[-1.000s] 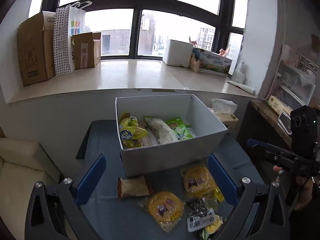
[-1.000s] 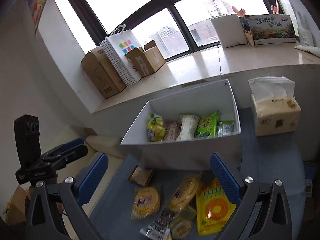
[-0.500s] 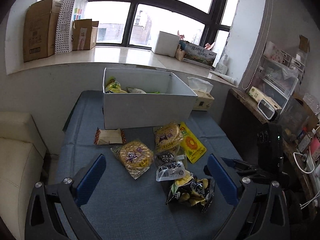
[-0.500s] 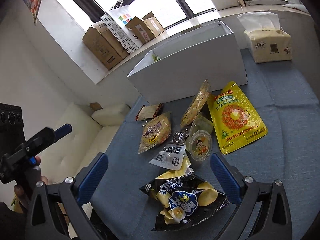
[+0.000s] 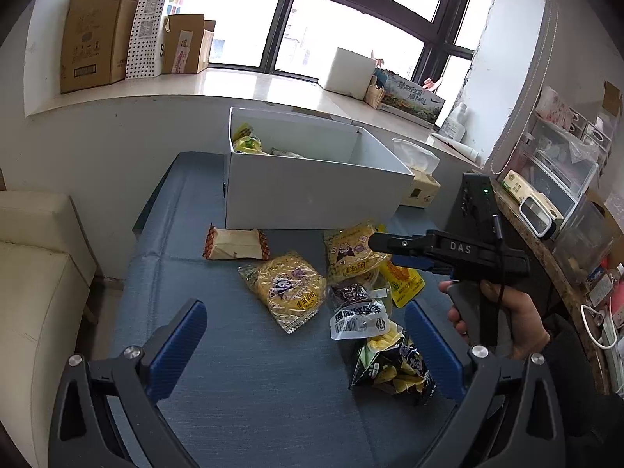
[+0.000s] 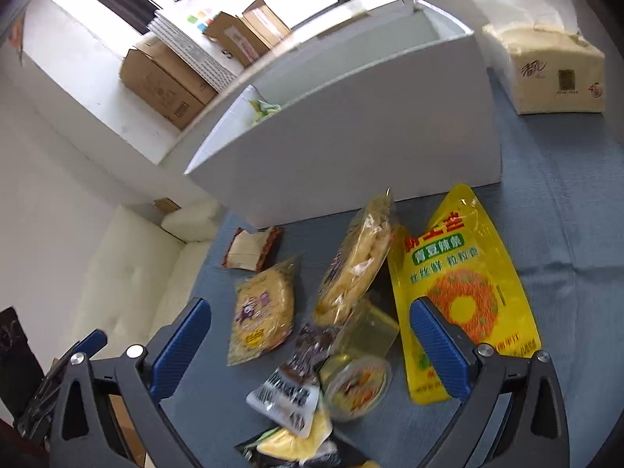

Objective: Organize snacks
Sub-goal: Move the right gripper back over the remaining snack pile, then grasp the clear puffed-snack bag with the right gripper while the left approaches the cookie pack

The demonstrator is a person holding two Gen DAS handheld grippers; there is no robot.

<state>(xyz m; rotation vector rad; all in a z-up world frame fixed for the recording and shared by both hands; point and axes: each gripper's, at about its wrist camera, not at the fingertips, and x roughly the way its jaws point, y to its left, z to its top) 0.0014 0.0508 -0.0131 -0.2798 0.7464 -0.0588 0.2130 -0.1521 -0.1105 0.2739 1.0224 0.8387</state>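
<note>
A white box (image 5: 312,191) (image 6: 362,124) with several snacks inside stands at the back of the blue table. Loose snacks lie in front of it: a brown-ended bar (image 5: 236,242), two yellow noodle packs (image 5: 290,288) (image 6: 355,269), a big yellow pouch (image 6: 464,288), a dark-and-white packet (image 5: 358,312), a round cup (image 6: 357,386) and a black chip bag (image 5: 394,366). My left gripper (image 5: 304,347) is open and empty above the table's front. My right gripper (image 6: 310,347) is open and empty, low over the packet and cup; it also shows in the left wrist view (image 5: 448,251).
A tissue pack (image 6: 546,70) stands right of the box. A cream sofa (image 5: 35,273) lies left of the table. Cardboard boxes (image 5: 101,27) and a white box sit on the window sill. A cluttered shelf (image 5: 557,202) stands at the right.
Both grippers have pulled back from the box and come down toward the loose snacks. The right gripper has moved in low over the snack pile.
</note>
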